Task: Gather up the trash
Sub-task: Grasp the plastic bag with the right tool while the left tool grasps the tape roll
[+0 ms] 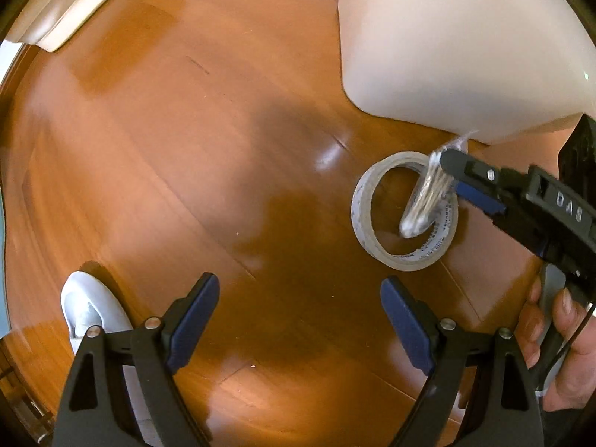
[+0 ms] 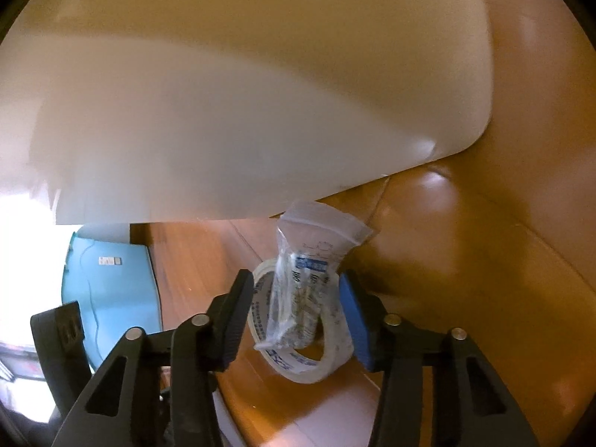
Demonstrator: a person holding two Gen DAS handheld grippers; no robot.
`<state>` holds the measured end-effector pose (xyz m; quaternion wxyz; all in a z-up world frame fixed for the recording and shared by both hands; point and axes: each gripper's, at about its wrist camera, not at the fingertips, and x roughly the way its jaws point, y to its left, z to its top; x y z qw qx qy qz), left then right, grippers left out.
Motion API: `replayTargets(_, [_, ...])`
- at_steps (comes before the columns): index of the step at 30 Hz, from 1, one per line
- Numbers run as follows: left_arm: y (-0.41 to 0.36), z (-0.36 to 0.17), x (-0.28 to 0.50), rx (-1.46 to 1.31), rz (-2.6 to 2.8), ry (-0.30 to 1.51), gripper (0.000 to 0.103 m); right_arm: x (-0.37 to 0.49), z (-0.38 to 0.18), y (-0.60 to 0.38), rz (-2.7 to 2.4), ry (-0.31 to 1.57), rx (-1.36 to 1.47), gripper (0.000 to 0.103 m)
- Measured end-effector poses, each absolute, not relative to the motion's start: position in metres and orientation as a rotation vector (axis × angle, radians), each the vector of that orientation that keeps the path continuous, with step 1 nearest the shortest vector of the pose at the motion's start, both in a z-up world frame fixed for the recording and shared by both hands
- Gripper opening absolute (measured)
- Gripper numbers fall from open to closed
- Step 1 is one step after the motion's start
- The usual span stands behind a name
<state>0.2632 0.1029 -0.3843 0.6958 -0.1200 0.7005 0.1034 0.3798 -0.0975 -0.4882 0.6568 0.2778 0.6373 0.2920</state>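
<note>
The trash here is a little clear plastic bag [image 2: 311, 260], crinkly, with blue-and-white printed labels and some pale packets or sticks inside, can't really read what. It's standing up on end right between the fingers of the right tool [image 2: 294, 287], with its bottom poked down into the hole of a tape roll [image 2: 316, 368] that lies flat on the wooden floor [image 1: 223, 149]. The right tool is open around the bag, not squeezing it: the blue pad on one side looks like it's just about touching the plastic, and there's a clear gap to the black finger on the other side. The right wrist view is the only one showing the labels and that gap, plus a light blue box [image 2: 111, 283] off past the black finger. The left wrist view gives the top-down picture: the ring of tape with the bag leaning across it, off beyond the left tool's right finger, and the person's hand [image 1: 558, 335] on the right tool's handle. The left tool [image 1: 300, 320] is wide open over bare floor with nothing between its fingers. A big cream bin [image 1: 447, 44] stands just behind the tape and fills most of the right tool's forward view. A white slipper [image 1: 93, 309] sits beside the left tool's left finger.
</note>
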Motion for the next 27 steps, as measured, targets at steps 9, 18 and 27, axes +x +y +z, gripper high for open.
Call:
replayTargets(9, [0.103, -0.398, 0.263, -0.281, 0.221, 1.570, 0.089, 0.387, -0.483, -0.100, 0.721, 1.422, 0.633, 0.004])
replayTargets(18, [0.094, -0.410, 0.301, -0.298, 0.357, 1.499, 0.089, 0.384, -0.422, -0.189, 0.741, 1.340, 0.674, 0.005])
replayTargets(27, [0.070, -0.437, 0.322, -0.188, 0.309, 1.553, 0.045, 0.385, -0.411, -0.238, 0.644, 1.263, 0.734, 0.005])
